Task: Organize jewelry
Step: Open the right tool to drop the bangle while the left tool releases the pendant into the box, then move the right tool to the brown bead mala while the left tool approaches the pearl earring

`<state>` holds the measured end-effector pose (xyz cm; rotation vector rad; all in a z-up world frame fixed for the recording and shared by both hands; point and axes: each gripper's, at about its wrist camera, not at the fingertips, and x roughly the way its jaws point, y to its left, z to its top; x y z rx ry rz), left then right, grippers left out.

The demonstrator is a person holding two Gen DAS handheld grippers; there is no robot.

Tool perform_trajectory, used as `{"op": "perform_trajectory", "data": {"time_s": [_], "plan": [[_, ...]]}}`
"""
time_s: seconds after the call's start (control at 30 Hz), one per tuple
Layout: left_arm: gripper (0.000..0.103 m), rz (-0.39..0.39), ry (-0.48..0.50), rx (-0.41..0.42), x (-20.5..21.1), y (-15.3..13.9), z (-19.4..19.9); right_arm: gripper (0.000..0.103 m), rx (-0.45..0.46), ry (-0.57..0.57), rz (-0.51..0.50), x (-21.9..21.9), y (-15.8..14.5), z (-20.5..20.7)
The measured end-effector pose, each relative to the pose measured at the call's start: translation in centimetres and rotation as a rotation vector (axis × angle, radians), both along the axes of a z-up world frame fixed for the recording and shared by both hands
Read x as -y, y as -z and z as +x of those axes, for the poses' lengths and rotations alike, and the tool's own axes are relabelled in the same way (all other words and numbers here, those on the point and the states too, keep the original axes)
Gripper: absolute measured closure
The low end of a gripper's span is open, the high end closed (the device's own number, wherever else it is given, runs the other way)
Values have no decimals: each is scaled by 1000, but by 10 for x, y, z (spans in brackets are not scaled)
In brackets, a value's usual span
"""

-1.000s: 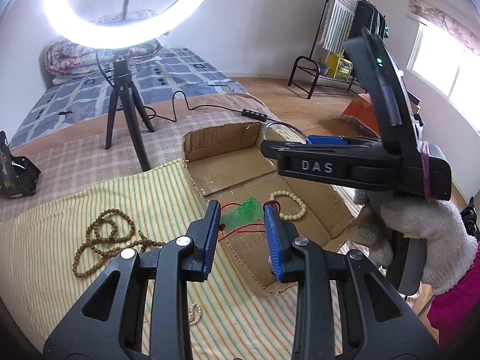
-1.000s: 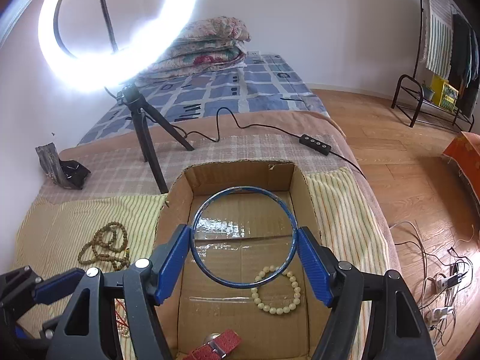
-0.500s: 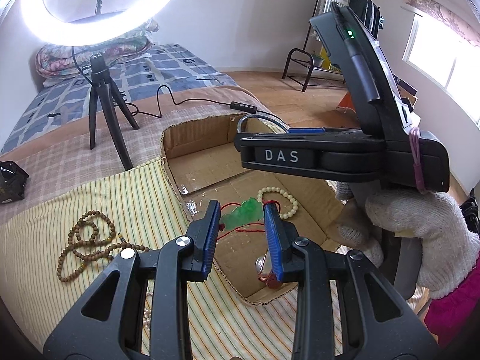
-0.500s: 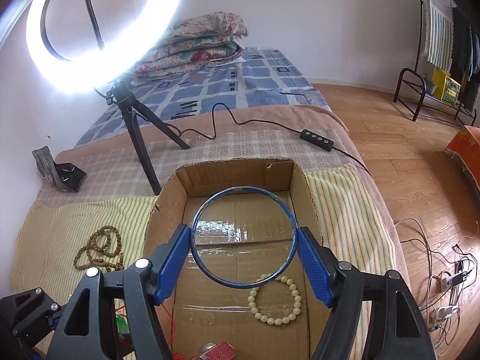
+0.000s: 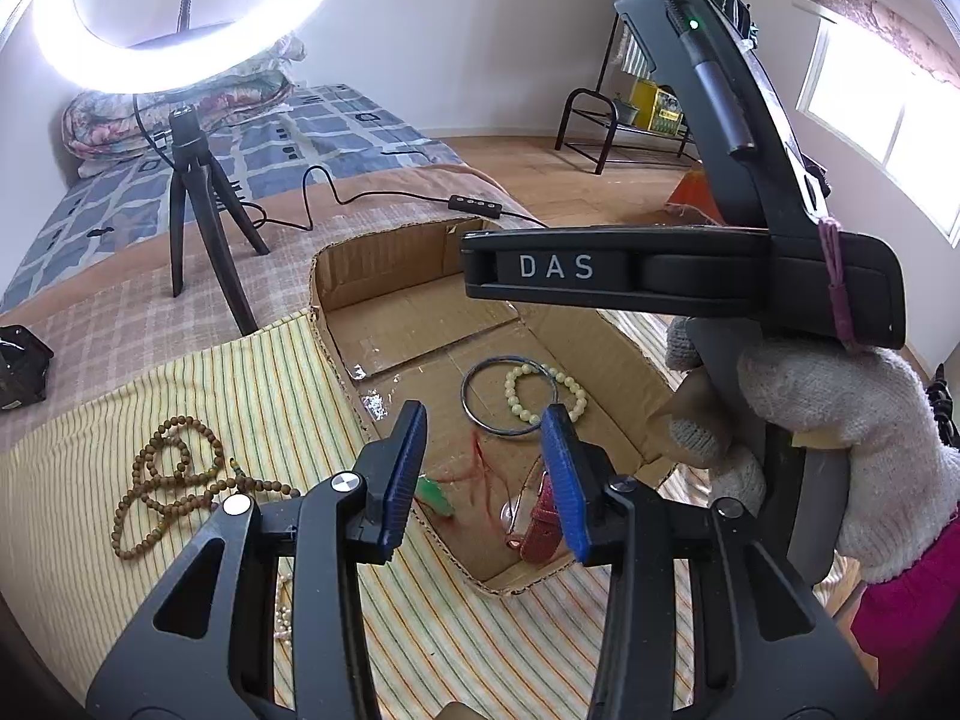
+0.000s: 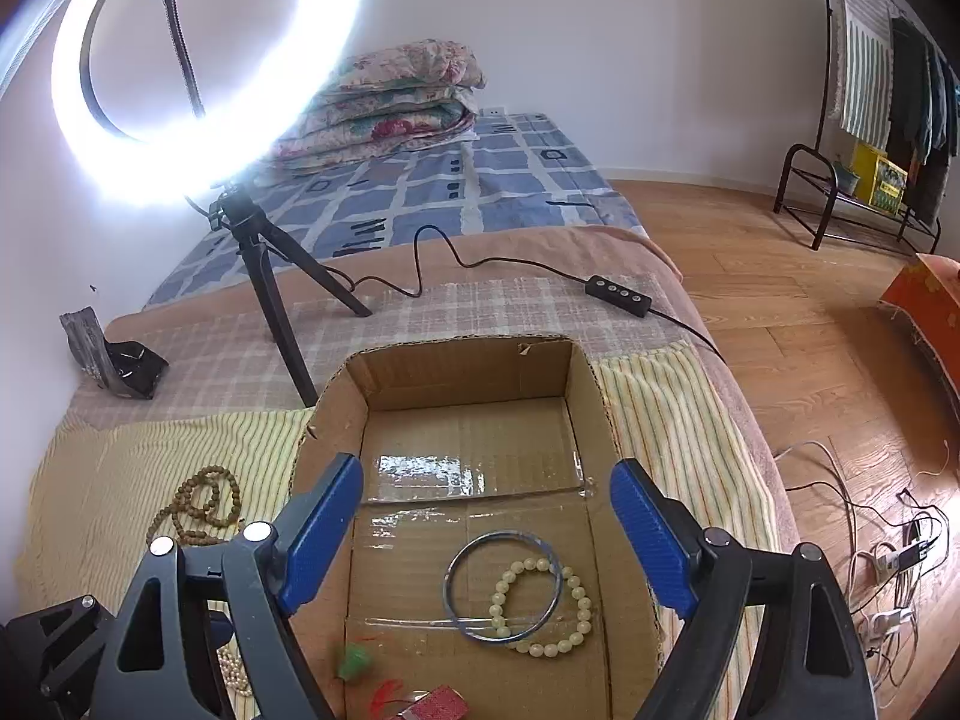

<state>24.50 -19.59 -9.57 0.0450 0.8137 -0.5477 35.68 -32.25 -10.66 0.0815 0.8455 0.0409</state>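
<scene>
A shallow cardboard box [image 5: 384,270] [image 6: 462,366] lies on the striped cloth. On its floor a blue bangle [image 5: 464,399] [image 6: 503,534] lies across a cream bead bracelet [image 5: 579,396] [image 6: 585,606]. Near them are a green pendant on red cord [image 5: 435,495] [image 6: 354,657] and a red watch strap [image 5: 540,531] [image 6: 441,705]. My left gripper [image 5: 483,426] hangs over the box's near end, jaws opening with nothing between them. My right gripper [image 6: 486,474] hovers over the box, jaws opening wide and empty. A brown bead necklace [image 5: 174,492] [image 6: 204,507] lies on the cloth to the left.
A pearl string [image 5: 282,612] [image 6: 231,669] lies on the cloth by the box's left wall. A ring light on a tripod [image 5: 192,228] [image 6: 270,300] stands behind the box, its cable and controller [image 6: 618,294] running right. A gloved hand [image 5: 840,420] holds the right gripper. The bed's edge drops off at the right.
The right gripper let go of the blue bangle, which dropped onto the bead bracelet in the box. The left gripper released the green pendant, which now lies on the box floor.
</scene>
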Motion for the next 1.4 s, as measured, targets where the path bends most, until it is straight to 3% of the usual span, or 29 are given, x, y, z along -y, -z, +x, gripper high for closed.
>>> {"op": "perform_trajectory", "data": {"time_s": [0.53, 0.93, 1.4], "plan": [[63, -19, -25, 21, -38, -17, -14, 17, 49, 12, -20, -10, -24, -20], [63, 1, -134, 29, -122, -21, -23, 17, 64, -35, -12, -41, -33, -30], [63, 0, -268, -7, -211, -7, -24, 12, 53, -187, 3, -110, -34, -28]]}}
